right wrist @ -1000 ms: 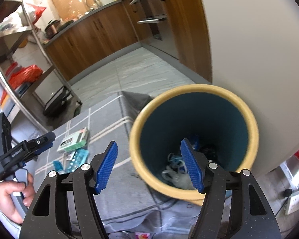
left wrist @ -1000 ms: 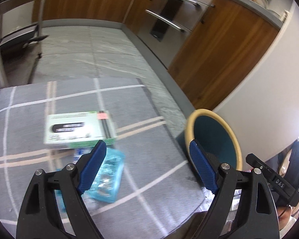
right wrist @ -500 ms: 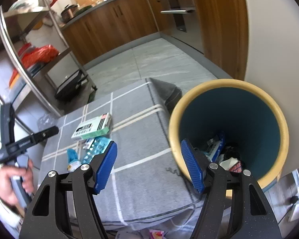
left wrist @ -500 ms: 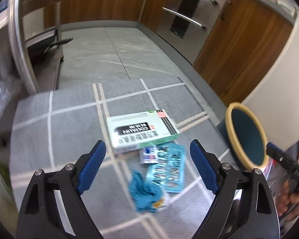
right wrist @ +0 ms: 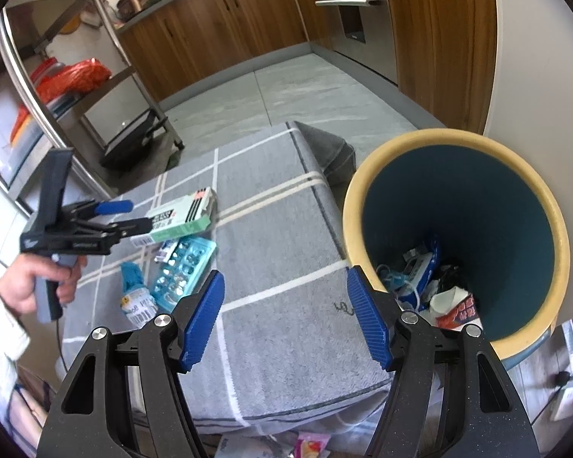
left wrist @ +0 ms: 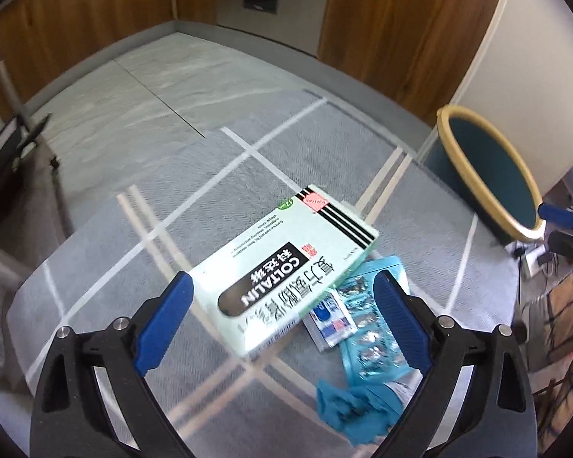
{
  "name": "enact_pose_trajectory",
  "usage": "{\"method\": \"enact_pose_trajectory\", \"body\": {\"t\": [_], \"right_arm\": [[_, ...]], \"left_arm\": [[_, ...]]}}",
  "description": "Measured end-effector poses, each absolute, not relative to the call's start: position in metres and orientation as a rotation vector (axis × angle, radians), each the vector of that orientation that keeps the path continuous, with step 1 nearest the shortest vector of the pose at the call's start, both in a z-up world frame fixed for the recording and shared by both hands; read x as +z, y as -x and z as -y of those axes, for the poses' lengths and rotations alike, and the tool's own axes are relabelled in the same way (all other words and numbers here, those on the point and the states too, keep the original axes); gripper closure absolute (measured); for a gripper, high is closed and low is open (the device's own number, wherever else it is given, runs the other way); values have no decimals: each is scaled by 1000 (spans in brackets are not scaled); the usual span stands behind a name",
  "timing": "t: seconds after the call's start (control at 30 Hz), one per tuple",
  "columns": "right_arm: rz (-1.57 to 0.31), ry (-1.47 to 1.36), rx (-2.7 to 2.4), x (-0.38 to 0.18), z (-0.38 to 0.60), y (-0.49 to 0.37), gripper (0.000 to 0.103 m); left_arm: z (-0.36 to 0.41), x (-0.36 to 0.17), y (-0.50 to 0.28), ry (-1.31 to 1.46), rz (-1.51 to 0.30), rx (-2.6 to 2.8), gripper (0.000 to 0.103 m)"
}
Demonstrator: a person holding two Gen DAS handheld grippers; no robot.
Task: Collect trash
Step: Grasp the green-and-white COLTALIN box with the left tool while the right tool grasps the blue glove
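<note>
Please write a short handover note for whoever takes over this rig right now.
Left gripper: jaws opening, empty, over the medicine box.
Right gripper: open, empty, beside the bin.
On the grey cloth: box, blister pack, small sachet, crumpled wrapper.
Done: some trash already lies in the bin.
Left: bin those four pieces.

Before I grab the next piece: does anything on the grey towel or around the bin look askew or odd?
The green-and-white medicine box lies tilted, its right edge propped on the teal blister pack and a small blue-and-white sachet rather than flat on the grey checked towel. The yellow-rimmed teal bin stands upright; nothing looks spilled.
</note>
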State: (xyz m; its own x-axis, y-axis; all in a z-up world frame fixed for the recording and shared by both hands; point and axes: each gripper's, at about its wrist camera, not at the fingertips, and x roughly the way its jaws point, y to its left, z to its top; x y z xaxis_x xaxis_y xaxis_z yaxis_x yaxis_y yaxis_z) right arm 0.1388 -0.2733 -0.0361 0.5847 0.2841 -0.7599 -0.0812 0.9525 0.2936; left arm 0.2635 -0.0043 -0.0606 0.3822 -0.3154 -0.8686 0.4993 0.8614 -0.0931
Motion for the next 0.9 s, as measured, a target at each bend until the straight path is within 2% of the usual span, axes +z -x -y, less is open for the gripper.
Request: {"method": "enact_pose_trajectory", "body": {"t": [0.23, 0.6, 0.77, 0.9], "right_arm": [[-953, -263, 193, -47, 280, -145, 35], [-978, -273, 215, -56, 268, -156, 35], [-992, -258, 255, -60, 247, -158, 35], [-1005, -253, 282, -62, 232, -160, 35]], "left_arm": [[16, -88, -292, -306, -1105, -574, 9], [22, -104, -328, -229, -1155, -536, 10], [8, -98, -331, -134, -1156, -492, 26], [-9, -94, -327, -57, -1155, -452, 29]]}}
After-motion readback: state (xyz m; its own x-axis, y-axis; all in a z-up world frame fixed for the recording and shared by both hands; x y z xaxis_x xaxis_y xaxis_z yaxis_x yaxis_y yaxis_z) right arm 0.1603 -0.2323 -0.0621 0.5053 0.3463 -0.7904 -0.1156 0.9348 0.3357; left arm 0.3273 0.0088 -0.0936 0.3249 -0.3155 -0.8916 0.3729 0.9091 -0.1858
